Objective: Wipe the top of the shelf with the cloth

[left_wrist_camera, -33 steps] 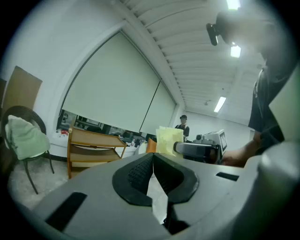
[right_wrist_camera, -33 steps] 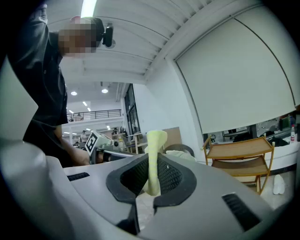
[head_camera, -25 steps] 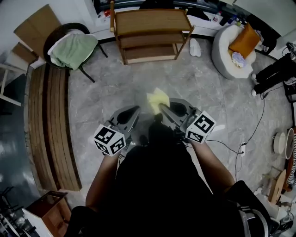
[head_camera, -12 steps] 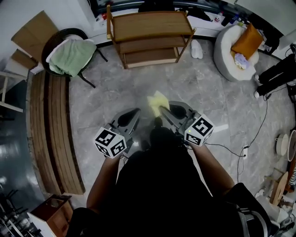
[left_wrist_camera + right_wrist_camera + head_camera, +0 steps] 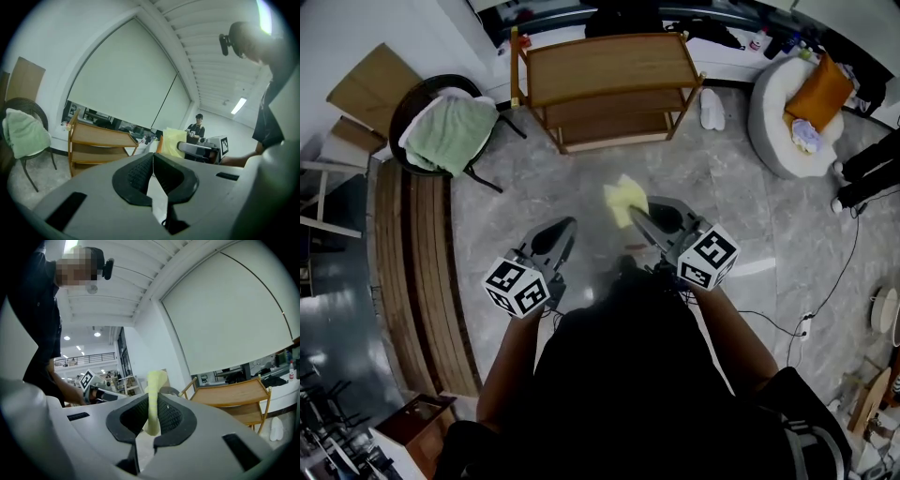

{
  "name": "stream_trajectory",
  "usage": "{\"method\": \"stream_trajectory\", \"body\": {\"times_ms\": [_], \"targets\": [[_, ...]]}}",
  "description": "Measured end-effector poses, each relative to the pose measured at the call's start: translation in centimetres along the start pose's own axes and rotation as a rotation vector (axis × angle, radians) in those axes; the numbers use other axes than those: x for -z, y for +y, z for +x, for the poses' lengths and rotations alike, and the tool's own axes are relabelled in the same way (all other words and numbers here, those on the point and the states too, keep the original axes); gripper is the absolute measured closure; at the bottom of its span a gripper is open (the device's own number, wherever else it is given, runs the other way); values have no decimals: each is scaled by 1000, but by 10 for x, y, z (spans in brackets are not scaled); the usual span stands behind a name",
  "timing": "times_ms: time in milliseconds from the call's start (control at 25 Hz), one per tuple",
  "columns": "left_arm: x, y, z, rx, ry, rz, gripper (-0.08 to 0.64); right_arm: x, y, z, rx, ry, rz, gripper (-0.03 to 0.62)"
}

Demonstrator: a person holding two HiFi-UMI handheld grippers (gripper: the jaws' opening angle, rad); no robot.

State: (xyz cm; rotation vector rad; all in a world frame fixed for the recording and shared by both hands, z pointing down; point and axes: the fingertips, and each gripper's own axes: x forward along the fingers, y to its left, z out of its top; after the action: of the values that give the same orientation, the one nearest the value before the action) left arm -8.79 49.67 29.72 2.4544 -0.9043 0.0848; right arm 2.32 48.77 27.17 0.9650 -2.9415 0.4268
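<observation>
Upright, thin pale-yellow cloth (image 5: pixel 153 394) clamped in right gripper (image 5: pixel 151 401), left gripper (image 5: pixel 151 157) clenched on nothing, wooden shelf (image 5: pixel 605 66) beyond.

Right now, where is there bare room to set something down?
The top of the shelf is bare. So is the grey floor between the shelf and the yellow cloth in the right tool. Crowded at the sides: a chair and planks on the left, a round seat on the right.
</observation>
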Motion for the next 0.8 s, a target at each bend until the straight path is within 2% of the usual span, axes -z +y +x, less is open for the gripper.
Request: {"method": "stream_trajectory", "body": {"times_ms": [240,480,640,800], "targets": [[-29,25,24,-76,-9,-7,548,2,-43,17,-74,38,-28,548],[-49,47,35,-109,-26,-20,548,-9,-63,38,-90,1,4,548],[-67,71,52,-82,-38,-21,548,-17,-81,58,-77,-3,-5,548],[-67,90,73,8,-19,-38,548,-9,-106,75,-14,29,10,548]]}}
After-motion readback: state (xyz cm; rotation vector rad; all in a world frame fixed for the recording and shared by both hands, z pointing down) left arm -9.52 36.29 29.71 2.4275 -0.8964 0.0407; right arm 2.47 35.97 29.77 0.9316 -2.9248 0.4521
